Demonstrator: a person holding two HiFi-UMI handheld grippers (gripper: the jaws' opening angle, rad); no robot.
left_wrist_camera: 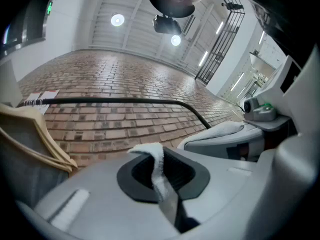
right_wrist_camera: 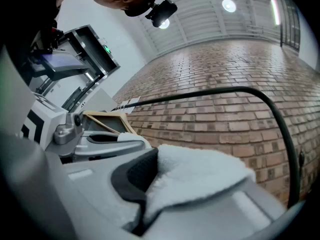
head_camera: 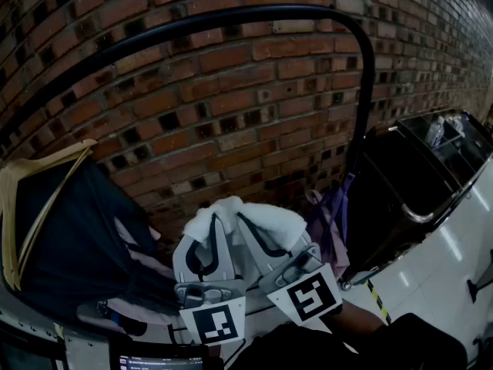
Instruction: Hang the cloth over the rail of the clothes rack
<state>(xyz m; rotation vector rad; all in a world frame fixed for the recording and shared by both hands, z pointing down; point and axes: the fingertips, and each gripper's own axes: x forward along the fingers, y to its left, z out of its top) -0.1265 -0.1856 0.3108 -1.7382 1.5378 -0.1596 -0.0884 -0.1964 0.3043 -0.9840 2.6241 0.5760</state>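
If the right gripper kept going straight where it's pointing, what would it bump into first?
Most likely the brick wall. The right gripper, shut on the white cloth, seems to aim just under the black rail, but depth is hard to judge here.

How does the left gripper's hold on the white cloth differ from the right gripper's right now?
The left gripper pinches only a thin edge of the cloth; the right gripper clamps a thick fold that bulges over its jaw. In the head view the left gripper stands nearly upright, while the right gripper leans toward it. Both are shut on the cloth and sit below the black rail, with the cloth not yet over it.
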